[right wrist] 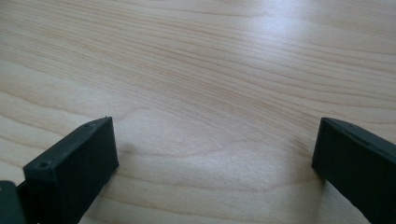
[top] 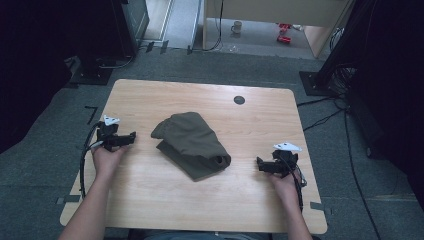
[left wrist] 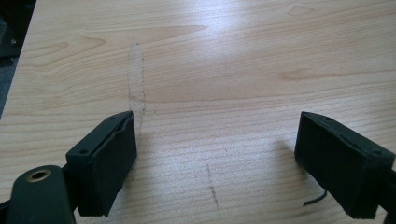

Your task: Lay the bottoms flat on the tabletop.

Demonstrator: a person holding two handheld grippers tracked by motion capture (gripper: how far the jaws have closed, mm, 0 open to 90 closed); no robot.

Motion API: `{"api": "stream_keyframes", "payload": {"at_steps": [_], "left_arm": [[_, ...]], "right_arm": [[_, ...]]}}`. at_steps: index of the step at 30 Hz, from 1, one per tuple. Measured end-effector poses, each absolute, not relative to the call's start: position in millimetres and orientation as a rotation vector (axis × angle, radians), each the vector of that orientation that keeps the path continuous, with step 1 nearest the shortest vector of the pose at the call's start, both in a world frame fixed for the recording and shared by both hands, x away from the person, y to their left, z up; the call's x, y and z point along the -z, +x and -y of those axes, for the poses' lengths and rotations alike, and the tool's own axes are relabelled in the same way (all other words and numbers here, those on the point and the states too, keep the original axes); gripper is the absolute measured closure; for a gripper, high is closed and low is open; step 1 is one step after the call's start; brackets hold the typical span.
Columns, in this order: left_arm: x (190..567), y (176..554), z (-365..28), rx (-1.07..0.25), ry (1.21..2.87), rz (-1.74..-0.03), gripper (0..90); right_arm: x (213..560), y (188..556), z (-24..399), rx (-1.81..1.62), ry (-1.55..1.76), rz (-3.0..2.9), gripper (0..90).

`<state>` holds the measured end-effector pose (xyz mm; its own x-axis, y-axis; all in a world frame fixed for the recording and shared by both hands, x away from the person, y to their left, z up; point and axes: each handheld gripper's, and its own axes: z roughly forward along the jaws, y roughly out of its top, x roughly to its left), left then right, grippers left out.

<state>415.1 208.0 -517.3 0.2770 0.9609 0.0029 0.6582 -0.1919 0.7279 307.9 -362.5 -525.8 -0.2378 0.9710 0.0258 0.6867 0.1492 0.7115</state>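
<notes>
An olive-green garment (top: 191, 144) lies crumpled at table (top: 150, 200) centre, its underside folds hidden. Left gripper (top: 131, 138) at 9 o'clock, right gripper (top: 260, 164) at 4, jaws apart, empty

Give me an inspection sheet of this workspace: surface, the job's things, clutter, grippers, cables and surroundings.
Surface: light wooden table with rounded corners; a round black grommet near its far edge; faint scuff lines in the left gripper view.
Job's things: crumpled olive-green cloth garment lying mid-table, touched by neither gripper.
Clutter: nothing seen on the table besides the garment.
Grippers: left gripper and right gripper are both open, empty, held low on either side of the garment.
Cables: a black cable trails from the left gripper; loose black cables lie on the floor at right.
Surroundings: grey carpet; white mug and red objects on the floor beyond.
</notes>
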Motion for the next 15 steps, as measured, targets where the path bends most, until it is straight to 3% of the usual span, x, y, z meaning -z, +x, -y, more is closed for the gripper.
{"api": "stream_keyframes", "payload": {"at_steps": [7, 11, 13, 14, 15], "left_arm": [[517.2, 414.9, -207.8, -0.631, 1.934, -1.45, 12.5], [516.9, 412.1, -208.2, -0.63, 1.934, -1.439, 14.6], [516.5, 410.4, -208.7, -0.629, 1.935, -1.419, 25.3], [515.6, 408.4, -209.3, -0.624, 1.934, -1.401, 25.3], [514.7, 407.1, -209.5, -0.617, 1.937, -1.386, 35.7]], "right_arm": [[525.1, 306.0, 362.2, -0.89, 1.538, -2.008, 7.4], [522.8, 304.3, 360.7, -0.914, 1.513, -2.02, 20.9], [522.2, 304.1, 359.8, -0.916, 1.514, -2.024, 22.6], [521.3, 303.9, 358.7, -0.92, 1.512, -2.033, 25.0], [520.4, 303.4, 357.5, -0.928, 1.509, -2.045, 27.3]]}}
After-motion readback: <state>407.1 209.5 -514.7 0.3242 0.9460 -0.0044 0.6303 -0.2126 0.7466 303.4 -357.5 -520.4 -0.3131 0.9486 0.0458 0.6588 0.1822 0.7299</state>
